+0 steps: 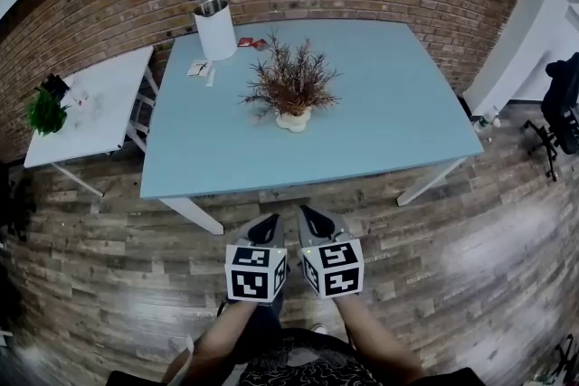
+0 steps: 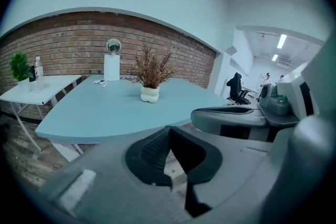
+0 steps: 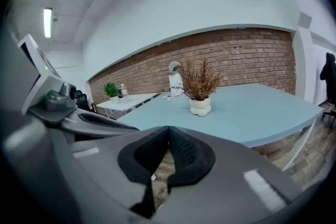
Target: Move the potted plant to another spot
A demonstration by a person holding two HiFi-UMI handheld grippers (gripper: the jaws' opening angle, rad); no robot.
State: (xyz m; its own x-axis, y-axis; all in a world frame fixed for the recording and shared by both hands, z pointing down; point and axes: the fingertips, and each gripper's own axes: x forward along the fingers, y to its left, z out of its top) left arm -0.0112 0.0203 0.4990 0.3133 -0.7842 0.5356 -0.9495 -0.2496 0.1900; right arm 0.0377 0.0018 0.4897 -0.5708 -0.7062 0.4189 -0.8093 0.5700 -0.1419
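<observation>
The potted plant (image 1: pixel 293 118), dry brown twigs in a lumpy white pot, stands upright near the middle of the light blue table (image 1: pixel 389 122). It also shows in the left gripper view as the potted plant (image 2: pixel 150 93) and in the right gripper view as the potted plant (image 3: pixel 200 106). Both grippers hang side by side over the wooden floor, short of the table's near edge and well apart from the plant. My left gripper (image 1: pixel 265 227) (image 2: pixel 169 128) is shut with nothing in it. My right gripper (image 1: pixel 313 218) (image 3: pixel 168 128) is shut and holds nothing.
A white cylinder with a round top (image 1: pixel 214 18) stands at the table's far left corner, with small red items (image 1: pixel 251 42) and papers (image 1: pixel 199 67) beside it. A white side table (image 1: pixel 99 95) at the left carries a green plant (image 1: pixel 43 111). An office chair (image 1: pixel 563 104) stands far right.
</observation>
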